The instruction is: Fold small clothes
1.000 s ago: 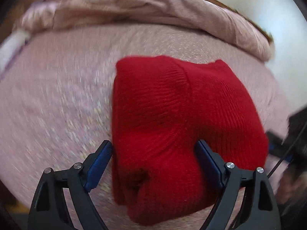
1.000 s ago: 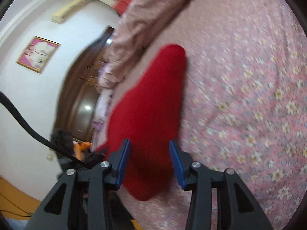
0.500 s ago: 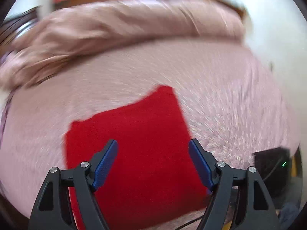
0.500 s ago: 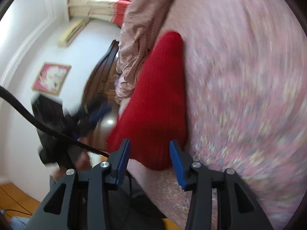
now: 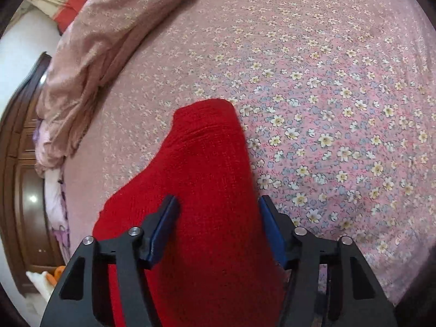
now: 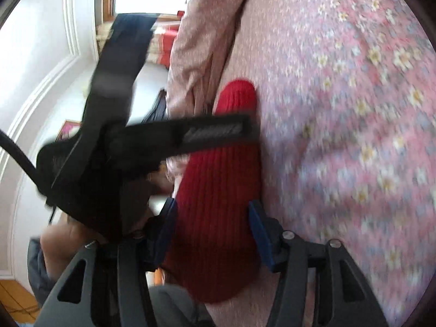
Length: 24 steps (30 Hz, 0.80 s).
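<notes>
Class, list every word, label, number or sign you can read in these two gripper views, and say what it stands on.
None can be read.
Pale marking on the left gripper finger crossing the right wrist view: too blurred to read.
Framed picture on the wall: too small and blurred.
Red knit garment and floral bedsheet: no text visible.

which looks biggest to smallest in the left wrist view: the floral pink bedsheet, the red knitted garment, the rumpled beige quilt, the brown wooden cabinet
1. floral pink bedsheet
2. red knitted garment, though it lies nearest the camera, which inflates it
3. rumpled beige quilt, cut off at the frame edge
4. brown wooden cabinet, only partly in view
</notes>
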### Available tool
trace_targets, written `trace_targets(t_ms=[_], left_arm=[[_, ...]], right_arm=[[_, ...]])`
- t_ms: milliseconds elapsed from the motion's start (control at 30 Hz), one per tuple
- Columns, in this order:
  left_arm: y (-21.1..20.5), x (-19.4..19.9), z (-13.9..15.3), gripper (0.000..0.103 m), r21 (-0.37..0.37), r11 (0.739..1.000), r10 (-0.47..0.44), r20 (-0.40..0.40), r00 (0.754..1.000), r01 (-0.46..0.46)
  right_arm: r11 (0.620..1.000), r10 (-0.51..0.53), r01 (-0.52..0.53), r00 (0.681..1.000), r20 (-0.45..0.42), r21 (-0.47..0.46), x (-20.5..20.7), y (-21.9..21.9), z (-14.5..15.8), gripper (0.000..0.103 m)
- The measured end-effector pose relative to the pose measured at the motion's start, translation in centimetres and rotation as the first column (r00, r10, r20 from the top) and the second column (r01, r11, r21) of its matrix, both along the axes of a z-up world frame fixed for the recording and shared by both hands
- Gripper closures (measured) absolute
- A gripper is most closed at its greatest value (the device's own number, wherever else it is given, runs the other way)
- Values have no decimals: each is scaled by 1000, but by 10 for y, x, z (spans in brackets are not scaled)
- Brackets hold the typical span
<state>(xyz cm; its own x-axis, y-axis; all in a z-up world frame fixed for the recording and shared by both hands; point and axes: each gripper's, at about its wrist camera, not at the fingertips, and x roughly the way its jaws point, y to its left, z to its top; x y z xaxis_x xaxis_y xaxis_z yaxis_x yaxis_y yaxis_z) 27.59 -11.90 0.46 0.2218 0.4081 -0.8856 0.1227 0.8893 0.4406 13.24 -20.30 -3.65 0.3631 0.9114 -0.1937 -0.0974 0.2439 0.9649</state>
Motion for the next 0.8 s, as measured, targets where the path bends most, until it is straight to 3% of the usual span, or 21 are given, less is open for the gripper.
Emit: trace_targets(t_ms=[133,200,300,400,533,600,800], left_arm=[[2,-2,-2,67,3,998,-59,-8,998,59],[1,-5,4,84,-31,996,-85,49,995,87],[0,-6,8,93,-52,993,-98,97,990,103],[-1,-8,14,102,-65,994,-78,133,988,87],[-3,-5,18,103,-74,996,-45,161,986,57],[4,1,16,103,-53,997,-50,177,983,60],[1,-3,25,99,-55,996,-56,183,982,67]], right_arm=[[999,-33,33,999,-4,16,11,11,-2,52],[999,-37,37,999,-8,12,16,15,1,59],[999,-24,24,1000,19,-27,19,21,10,75],[999,-18,18,1000,-2,-37,22,24,14,78],[998,-16,15,1000,-7,-63,24,21,17,86],[996,-18,17,1000,-9,-89,15,12,14,98],[996,1,-4,999,-42,-91,9,5,4,103]])
